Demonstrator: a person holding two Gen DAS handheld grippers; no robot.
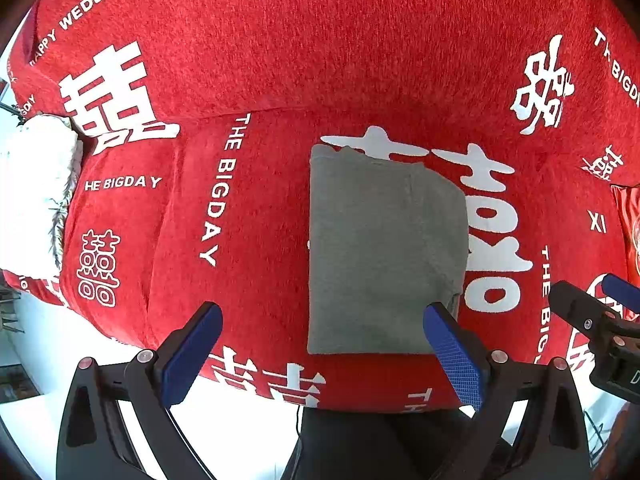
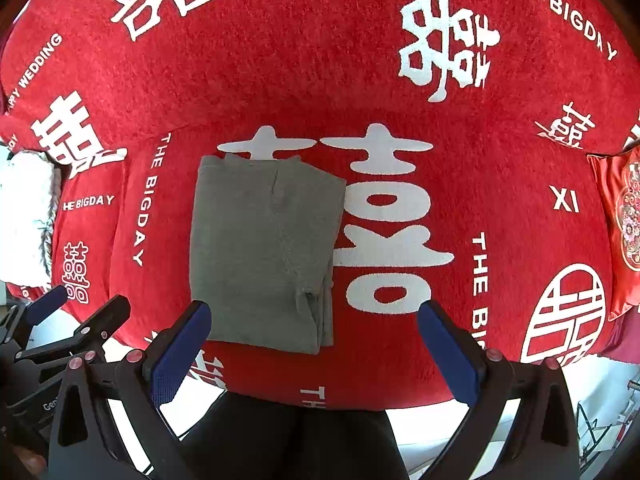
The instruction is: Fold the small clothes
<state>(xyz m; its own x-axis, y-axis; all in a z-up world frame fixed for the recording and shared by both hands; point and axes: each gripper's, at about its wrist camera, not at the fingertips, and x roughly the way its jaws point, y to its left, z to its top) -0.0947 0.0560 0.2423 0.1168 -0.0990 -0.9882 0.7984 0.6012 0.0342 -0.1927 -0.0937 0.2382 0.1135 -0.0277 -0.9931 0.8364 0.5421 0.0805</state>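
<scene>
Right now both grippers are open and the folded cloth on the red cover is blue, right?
Not quite. The cloth is grey, not blue; only the gripper pads are blue. Both wrist views show it. The rest holds: the left gripper and right gripper are open, and the cloth lies folded on the red cover.

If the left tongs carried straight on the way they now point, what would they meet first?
Most likely the folded grey garment: the open left tongs face its near edge, which lies between the fingers on the red blanket. Depth is hard to judge through the fisheye.
</scene>
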